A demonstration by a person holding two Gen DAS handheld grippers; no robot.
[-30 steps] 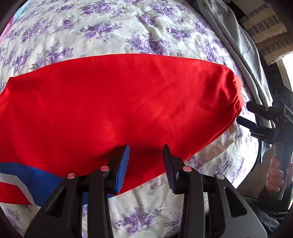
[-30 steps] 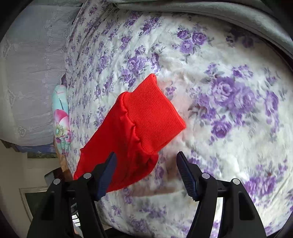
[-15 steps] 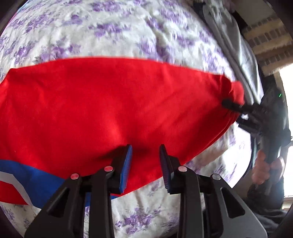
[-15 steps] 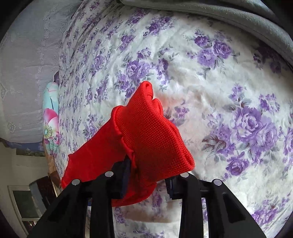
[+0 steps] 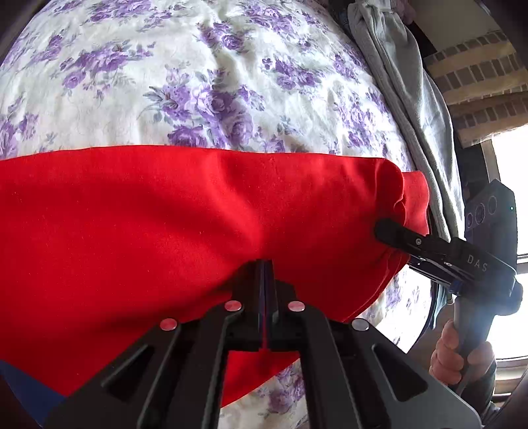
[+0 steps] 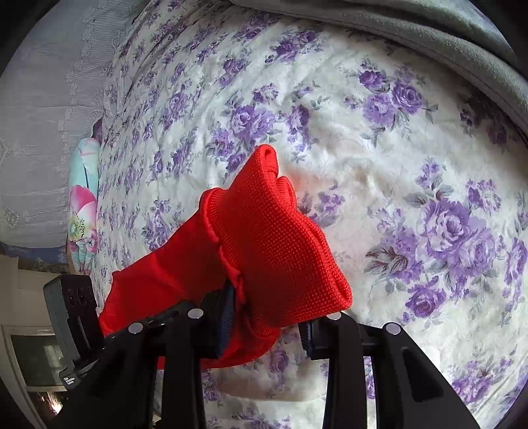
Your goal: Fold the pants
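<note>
Red pants [image 5: 165, 224] with a blue patch at the lower left lie across a floral bedspread [image 5: 204, 82]. My left gripper [image 5: 265, 274] is shut on the near edge of the pant leg. My right gripper [image 6: 264, 316] is shut on the ribbed ankle cuff [image 6: 270, 237] and holds it raised off the bed. The right gripper also shows in the left wrist view [image 5: 392, 231], clamped on the cuff end at the right.
A grey blanket [image 5: 406, 89] runs along the far right edge of the bed, also seen in the right wrist view [image 6: 429, 29]. A flowered pillow [image 6: 82, 211] lies at the far end. A brick wall and window [image 5: 478, 82] are beyond the bed.
Both grippers went from open to shut on the pants. The right one closed on the cuff and raised it; the left one closed on the leg's near edge.
</note>
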